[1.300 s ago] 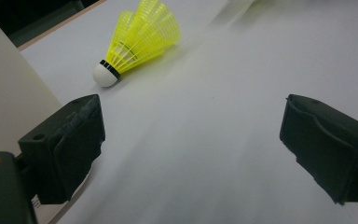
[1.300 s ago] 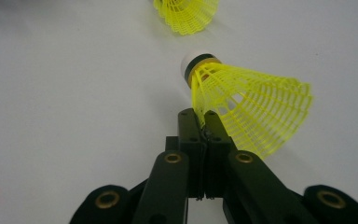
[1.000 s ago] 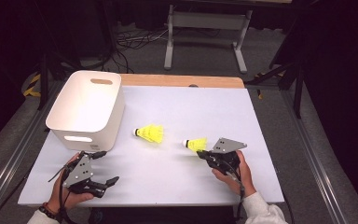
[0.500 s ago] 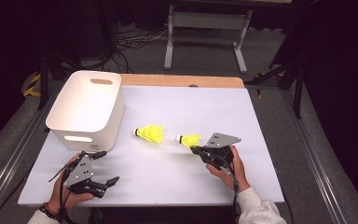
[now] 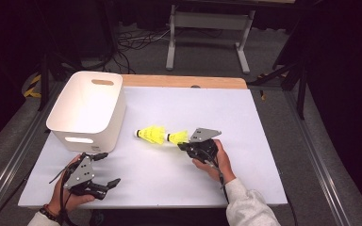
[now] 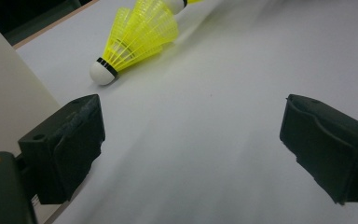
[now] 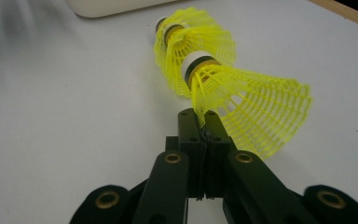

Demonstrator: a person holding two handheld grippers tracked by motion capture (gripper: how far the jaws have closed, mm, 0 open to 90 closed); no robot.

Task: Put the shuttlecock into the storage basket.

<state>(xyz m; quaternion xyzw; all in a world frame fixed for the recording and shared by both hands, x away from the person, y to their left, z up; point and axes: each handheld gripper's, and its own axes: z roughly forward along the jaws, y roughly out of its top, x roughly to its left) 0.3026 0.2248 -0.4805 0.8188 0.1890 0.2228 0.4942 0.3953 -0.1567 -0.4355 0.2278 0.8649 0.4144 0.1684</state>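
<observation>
**A:** Starting at the left, what did you have?

**B:** My left gripper [image 5: 102,169] sat with its jaws spread wide and nothing between them, parked beside the white plastic tub with slot handles [image 5: 88,109], which stood just to its left. I judged it was simply waiting its turn.

**A:** And ahead of it?

**B:** The loose yellow plastic-skirted shuttlecock with a white cork nose [image 6: 133,37] lay on the white tabletop [image 5: 245,113], ahead and a little left of those jaws, its nose toward the tub side.

**A:** Then the right?

**B:** My right gripper [image 7: 204,116] was clamped shut on the skirt edge of a second yellow plastic shuttlecock [image 7: 242,105]. I pinched the rim, I think, because the thin mesh gave the jaws something to bite.

**A:** Which way did it point?

**B:** Its long axis ran straight out from my fingertips, nose leading, right up against the open skirt of the loose one, roughly in line; whether it had entered I couldn't tell. I took it for stacking.
</observation>
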